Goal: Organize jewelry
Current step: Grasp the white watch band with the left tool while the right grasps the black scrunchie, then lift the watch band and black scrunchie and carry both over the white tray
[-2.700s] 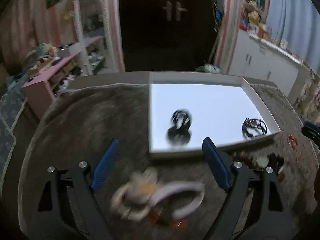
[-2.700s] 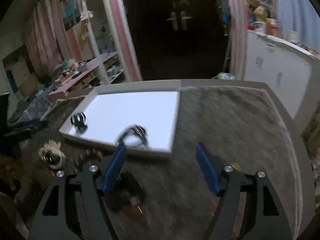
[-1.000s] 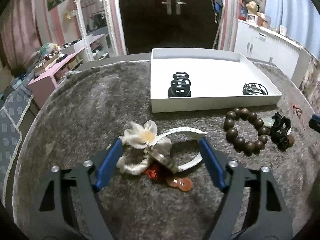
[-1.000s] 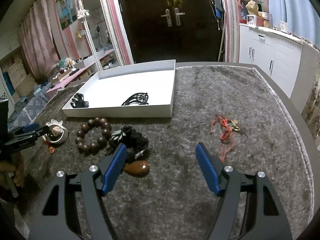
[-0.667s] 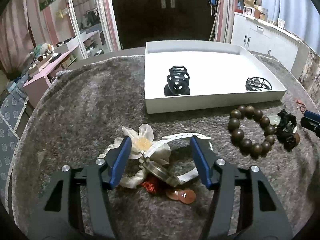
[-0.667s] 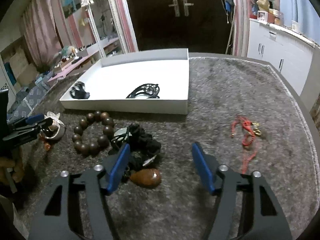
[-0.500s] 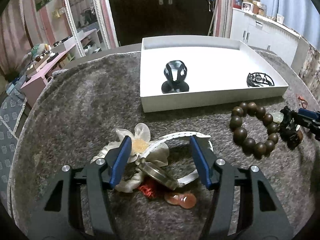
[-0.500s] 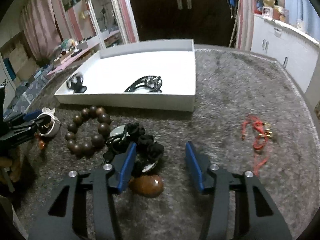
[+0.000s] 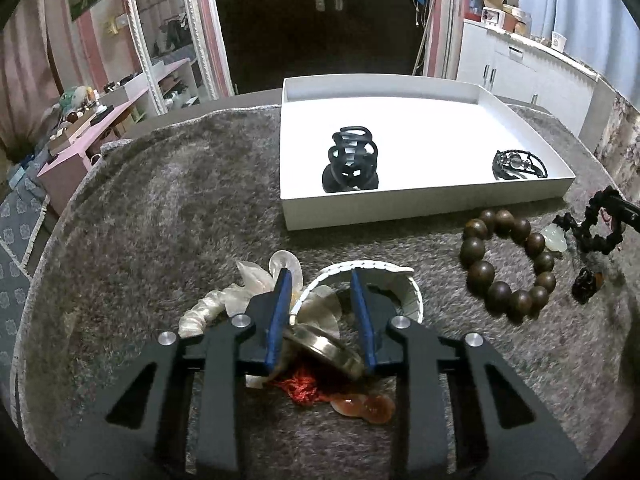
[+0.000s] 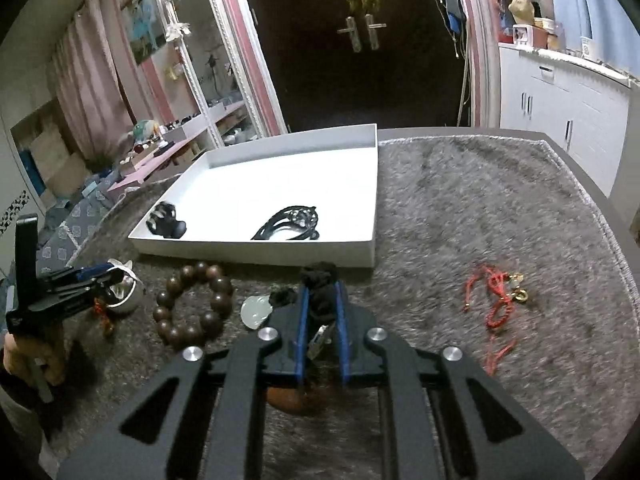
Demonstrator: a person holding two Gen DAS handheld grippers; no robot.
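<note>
My left gripper [image 9: 320, 280] is shut on a white flower bracelet [image 9: 372, 276] with a metal bangle [image 9: 324, 346] and red tassel [image 9: 304, 390], low on the grey rug. My right gripper [image 10: 319, 288] is shut on a black bead necklace [image 10: 318, 276] with a pale jade pendant [image 10: 256, 310] and brown pendant [image 10: 292, 398]. The white tray [image 9: 400, 208] holds a black hair claw [image 9: 352, 158] and a black bracelet [image 9: 518, 164]; the tray also shows in the right wrist view [image 10: 280, 248]. A brown wooden bead bracelet [image 9: 506, 264] lies between the grippers.
A red cord with gold charms [image 10: 496, 296] lies on the rug right of my right gripper. The grey rug [image 9: 160, 220] covers a round table. A pink shelf [image 9: 80, 140] stands at the left, white cabinets [image 10: 568, 100] at the right, a dark door behind.
Both grippers have closed: the left on the white flower bracelet pile, the right on the black bead necklace, after moving down and forward onto them.
</note>
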